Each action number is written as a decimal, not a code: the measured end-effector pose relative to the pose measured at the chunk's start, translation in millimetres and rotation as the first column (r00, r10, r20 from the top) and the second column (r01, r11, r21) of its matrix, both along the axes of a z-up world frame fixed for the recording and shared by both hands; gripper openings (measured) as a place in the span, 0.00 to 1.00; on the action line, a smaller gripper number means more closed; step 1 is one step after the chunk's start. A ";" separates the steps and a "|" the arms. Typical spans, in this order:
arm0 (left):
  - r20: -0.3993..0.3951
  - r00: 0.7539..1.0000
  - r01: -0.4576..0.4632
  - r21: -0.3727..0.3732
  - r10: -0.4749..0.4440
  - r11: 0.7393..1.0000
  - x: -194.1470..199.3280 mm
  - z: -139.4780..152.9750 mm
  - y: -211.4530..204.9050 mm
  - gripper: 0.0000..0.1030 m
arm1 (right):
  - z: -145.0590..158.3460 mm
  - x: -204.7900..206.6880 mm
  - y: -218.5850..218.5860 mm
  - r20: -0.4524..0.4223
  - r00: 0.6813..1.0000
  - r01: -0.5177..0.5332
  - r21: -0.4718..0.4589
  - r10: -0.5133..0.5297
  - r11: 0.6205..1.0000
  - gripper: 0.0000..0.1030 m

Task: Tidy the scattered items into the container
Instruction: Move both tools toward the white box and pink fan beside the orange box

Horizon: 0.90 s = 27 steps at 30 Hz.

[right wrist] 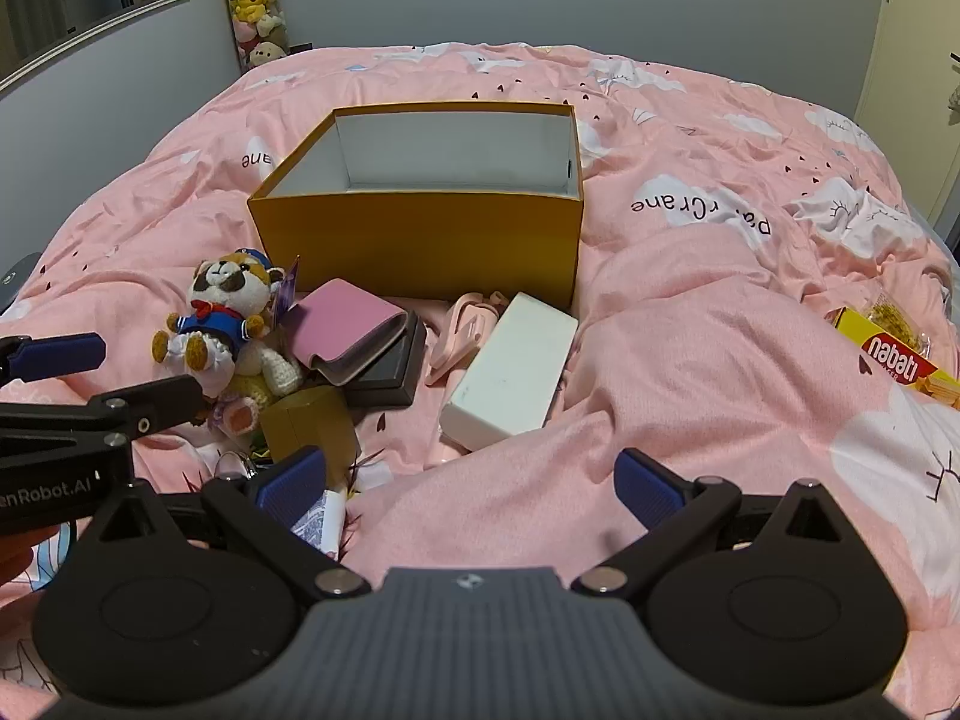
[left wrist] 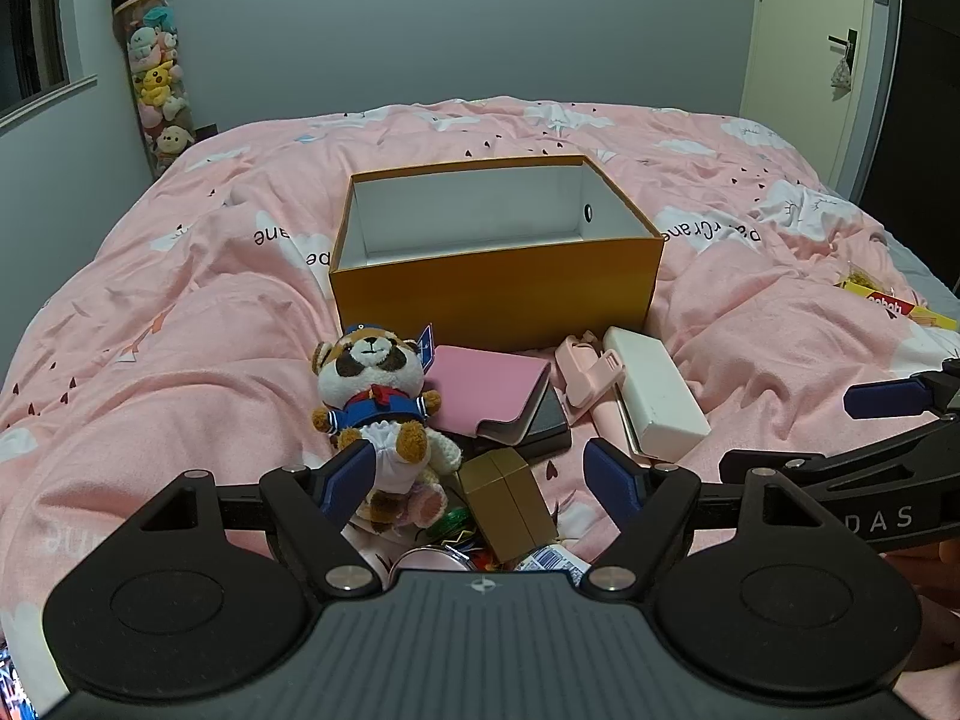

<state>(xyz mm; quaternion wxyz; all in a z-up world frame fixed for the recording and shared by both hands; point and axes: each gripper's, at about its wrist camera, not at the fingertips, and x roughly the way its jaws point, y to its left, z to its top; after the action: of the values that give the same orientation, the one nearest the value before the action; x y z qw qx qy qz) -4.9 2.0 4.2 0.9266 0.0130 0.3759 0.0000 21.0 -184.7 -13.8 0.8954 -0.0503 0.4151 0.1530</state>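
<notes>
An open orange box (left wrist: 498,285) (right wrist: 420,240) with a white inside stands on the pink bed. In front of it lie a sailor plush (left wrist: 375,384) (right wrist: 225,315), a pink wallet (left wrist: 489,390) (right wrist: 348,327) on a dark case (left wrist: 549,423), a white block (left wrist: 657,393) (right wrist: 510,369), a pink folding gadget (left wrist: 585,375) (right wrist: 465,327) and a gold box (left wrist: 507,495) (right wrist: 309,426). My left gripper (left wrist: 483,474) is open, its fingers either side of the gold box, the left finger against the plush. My right gripper (right wrist: 471,483) is open over bare quilt.
A yellow Nabati wafer pack (right wrist: 894,354) (left wrist: 894,303) lies at the bed's right edge. Small trinkets and a packet (left wrist: 555,561) sit under the left gripper. A column of plush toys (left wrist: 156,78) stands in the far left corner. A door (left wrist: 804,54) is at right.
</notes>
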 end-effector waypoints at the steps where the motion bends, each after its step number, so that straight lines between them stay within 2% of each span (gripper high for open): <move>1: 0.000 1.000 0.000 0.000 0.000 1.000 0.1 -0.1 0.0 0.87 | 0.0 0.1 0.0 0.000 1.000 0.000 0.000 0.000 1.000 0.99; 14: -0.005 1.000 0.008 0.001 -0.008 1.000 2.8 -1.3 1.3 0.87 | -1.4 1.6 0.5 0.003 1.000 -0.008 -0.005 0.008 1.000 0.99; 21: -0.004 1.000 0.016 -0.010 -0.016 1.000 13.6 0.0 3.2 0.87 | 5.2 9.6 -2.3 0.051 0.999 -0.011 -0.020 0.012 1.000 1.00; 27: -0.010 1.000 0.003 -0.052 -0.004 0.999 30.7 1.1 12.6 0.87 | 8.6 20.4 -6.8 0.121 0.992 -0.017 -0.020 0.019 1.000 1.00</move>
<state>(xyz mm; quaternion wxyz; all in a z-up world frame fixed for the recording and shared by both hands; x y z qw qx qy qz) 25.8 14.6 5.3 0.9248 -0.0105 0.3801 -0.0115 41.4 -191.5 -5.2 0.9170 -0.0720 0.3609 0.1538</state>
